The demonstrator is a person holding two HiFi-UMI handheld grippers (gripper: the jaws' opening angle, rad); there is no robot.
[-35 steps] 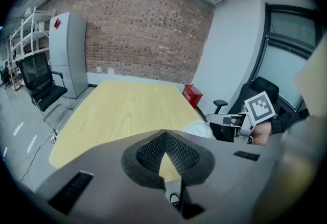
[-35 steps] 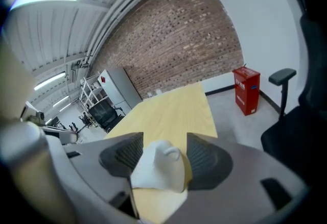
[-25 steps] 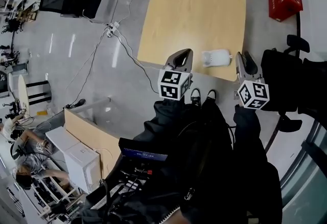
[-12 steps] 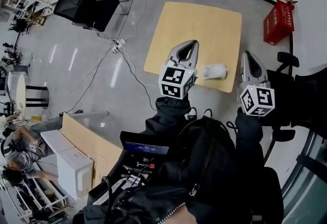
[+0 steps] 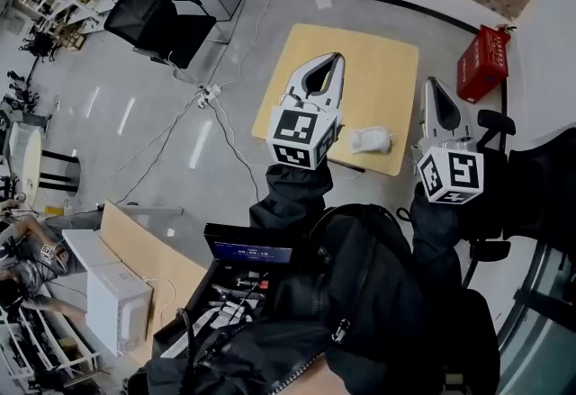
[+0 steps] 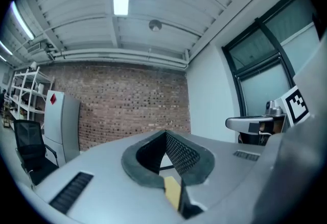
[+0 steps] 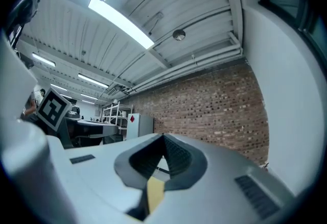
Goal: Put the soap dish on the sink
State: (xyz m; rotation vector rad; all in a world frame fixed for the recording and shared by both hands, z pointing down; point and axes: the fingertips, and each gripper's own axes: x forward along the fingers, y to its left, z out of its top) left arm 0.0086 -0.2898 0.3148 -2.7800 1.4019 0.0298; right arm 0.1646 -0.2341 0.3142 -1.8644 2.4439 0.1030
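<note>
A small white object (image 5: 371,140), apparently the soap dish, lies on the near part of a light wooden table (image 5: 378,60) far below me. No sink shows in any view. My left gripper (image 5: 337,57) is raised high over the table's left side, shut and empty. My right gripper (image 5: 432,81) is held at the same height past the table's right edge, shut with nothing in it. In the left gripper view the left gripper (image 6: 165,132) points level at a brick wall. In the right gripper view the right gripper (image 7: 164,137) does the same, its tips meeting.
A red crate (image 5: 481,63) stands on the floor right of the table. A black chair (image 5: 157,20) sits at upper left, another black chair (image 5: 504,168) at the right. A cable with a power strip (image 5: 209,94) runs across the floor. A desk with a laptop (image 5: 247,254) is below left.
Both grippers have risen together, away from the table, and now point level. The table and the white object look smaller and farther below. The white object has not moved.
</note>
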